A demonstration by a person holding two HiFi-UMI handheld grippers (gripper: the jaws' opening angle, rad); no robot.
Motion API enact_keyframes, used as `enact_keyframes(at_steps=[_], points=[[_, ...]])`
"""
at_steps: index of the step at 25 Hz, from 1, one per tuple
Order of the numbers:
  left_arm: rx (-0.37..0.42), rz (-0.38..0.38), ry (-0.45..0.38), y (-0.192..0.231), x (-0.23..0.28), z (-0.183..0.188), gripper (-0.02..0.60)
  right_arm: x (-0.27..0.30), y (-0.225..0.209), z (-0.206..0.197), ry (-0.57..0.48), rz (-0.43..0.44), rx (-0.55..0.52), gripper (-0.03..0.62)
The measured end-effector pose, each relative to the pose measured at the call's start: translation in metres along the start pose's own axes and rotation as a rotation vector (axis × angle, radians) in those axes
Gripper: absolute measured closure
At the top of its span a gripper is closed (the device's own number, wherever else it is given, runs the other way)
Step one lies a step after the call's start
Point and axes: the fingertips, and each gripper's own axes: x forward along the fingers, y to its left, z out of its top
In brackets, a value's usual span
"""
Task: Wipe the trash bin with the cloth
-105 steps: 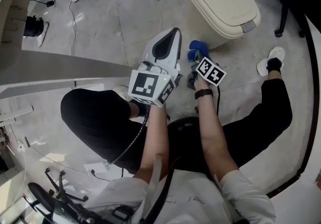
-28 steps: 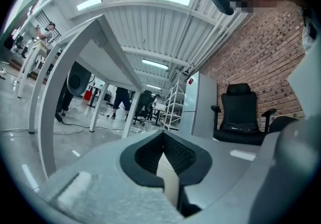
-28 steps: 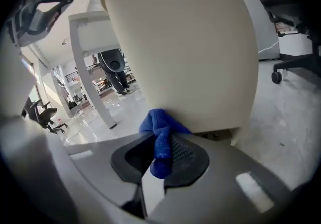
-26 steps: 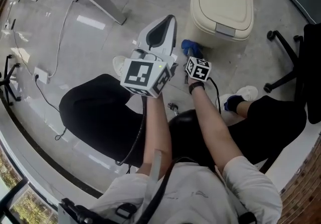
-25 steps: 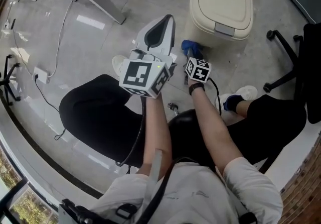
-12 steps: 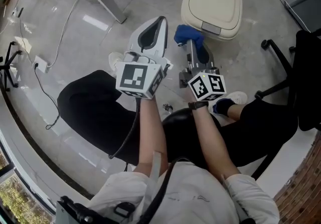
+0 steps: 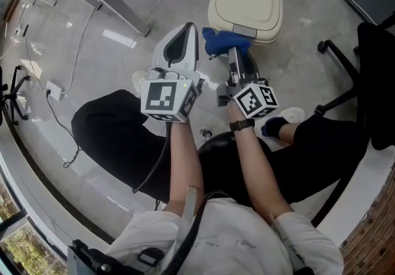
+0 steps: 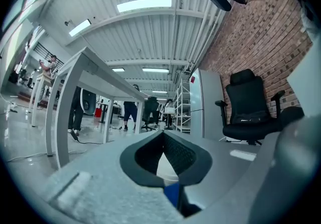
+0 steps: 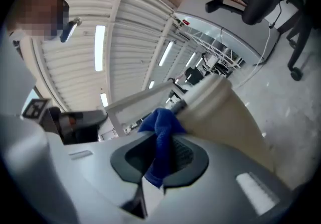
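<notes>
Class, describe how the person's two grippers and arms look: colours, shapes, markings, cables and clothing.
The left gripper and right gripper have pale grey, tapering shells with black ribbed jaw pads. Each carries a white cube printed with black square markers. A black cable trails from the left one. A black wristband circles the right wrist; the sleeves are white.

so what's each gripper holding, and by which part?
Right gripper: shut on the blue cloth, pinched across a bunched fold, one end puffing out past the jaws, the other hanging behind. Left gripper: jaws together, nothing between them.
</notes>
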Motion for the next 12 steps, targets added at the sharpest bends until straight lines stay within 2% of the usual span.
enact_keyframes(at_steps=[4,8,12], points=[[-0.018,-0.009,0.037,0.000,0.004,-0.014,0.581,-0.001,-0.073,-0.076,0.166,-0.153,0.015,0.553],[-0.021,-0.009,0.052,0.003,0.005,-0.023,0.581,0.010,-0.116,-0.124,0.249,-0.220,0.049,0.551],[-0.025,0.002,0.060,0.007,0.004,-0.027,0.581,0.004,-0.154,-0.172,0.326,-0.356,0.165,0.551]])
